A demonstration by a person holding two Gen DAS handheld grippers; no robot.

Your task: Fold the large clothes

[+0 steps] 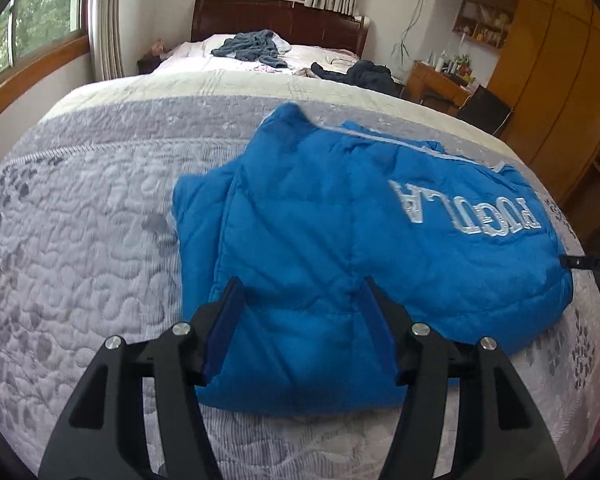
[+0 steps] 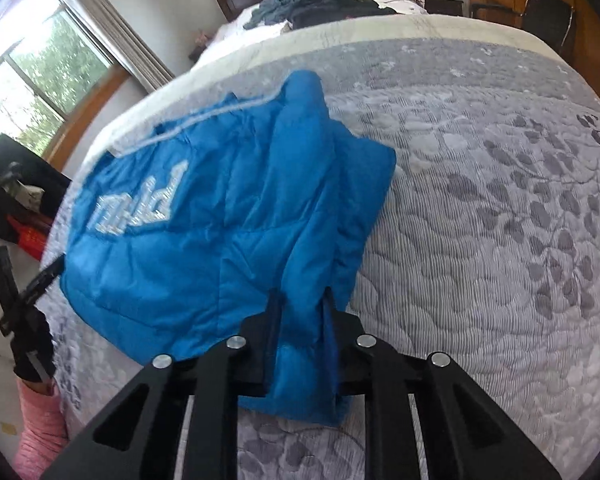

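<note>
We see a blue quilted puffer jacket [image 1: 340, 248] lying partly folded on the grey part of a stitched bedspread [image 1: 80, 220], its padded panels puffy and creased, with white embroidered block letters [image 1: 464, 212] across one panel and a thin white piping line along its far edge. Our left gripper [image 1: 300, 320] hangs just above the jacket's near edge with its two black fingers spread wide apart and nothing between the dark blue pads [image 1: 224, 328]. Our right gripper [image 2: 302, 320] has its fingers drawn close together and clamped on a bunched fold of the jacket's [image 2: 220, 232] near corner, the fabric pinched into a thick ridge that spills out below the jaws. The bedspread carries a wavy stitched texture and darker grey leaf prints, with a cream band [image 1: 260, 84] farther back. Beyond it, crumpled dark clothes [image 1: 252, 48] lie near the reddish wooden headboard [image 1: 280, 20]. A pink ribbed sleeve [image 2: 40, 424] shows at the right wrist view's lower left.
</note>
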